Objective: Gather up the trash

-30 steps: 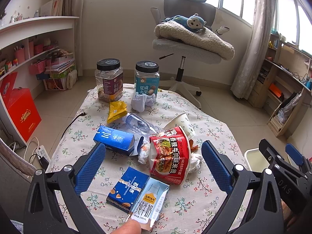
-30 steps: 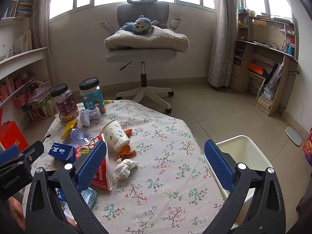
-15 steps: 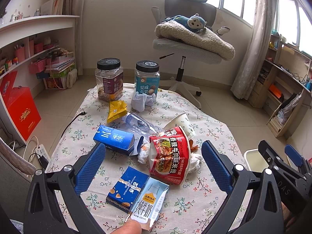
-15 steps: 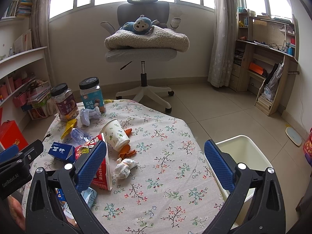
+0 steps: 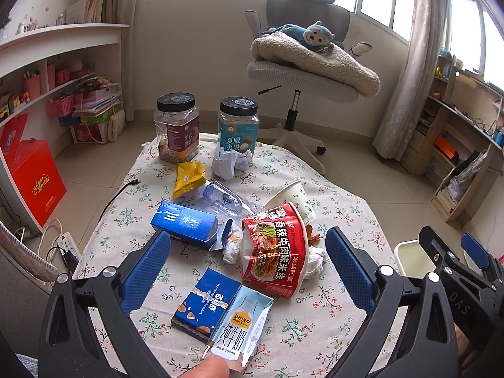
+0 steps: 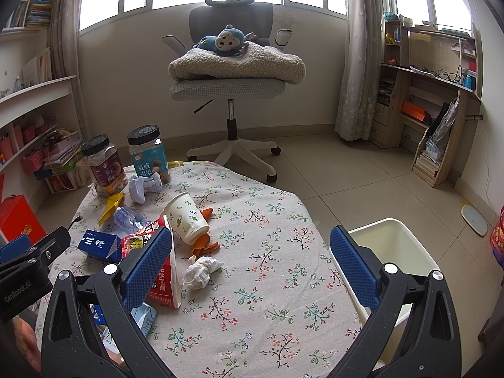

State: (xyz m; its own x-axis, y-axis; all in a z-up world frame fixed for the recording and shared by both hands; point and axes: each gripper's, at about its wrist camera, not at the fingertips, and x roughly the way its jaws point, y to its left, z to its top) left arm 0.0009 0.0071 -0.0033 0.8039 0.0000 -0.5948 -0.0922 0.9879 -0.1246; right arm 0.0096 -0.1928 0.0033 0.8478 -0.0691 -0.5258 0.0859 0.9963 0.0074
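Note:
Trash lies on a floral-cloth table [image 5: 340, 195]: a red noodle cup [image 5: 275, 252] on its side, a blue carton [image 5: 186, 225], a blue biscuit box [image 5: 204, 305], a milk carton [image 5: 242, 327], a crushed bottle [image 5: 225, 197], a yellow wrapper [image 5: 189, 176], crumpled tissue [image 6: 201, 271] and a tipped paper cup [image 6: 189, 217]. My left gripper [image 5: 249, 271] is open and empty, hovering above the noodle cup and boxes. My right gripper [image 6: 250, 267] is open and empty over the table's right half. A white bin [image 6: 390, 258] stands on the floor right of the table.
Two black-lidded jars [image 5: 178, 129] [image 5: 237, 129] stand at the table's far edge beside a paper wad [image 5: 231, 162]. An office chair [image 6: 230, 85] with a blanket and plush toy is beyond. Shelves line the left wall, a red box [image 5: 34, 179] on the floor.

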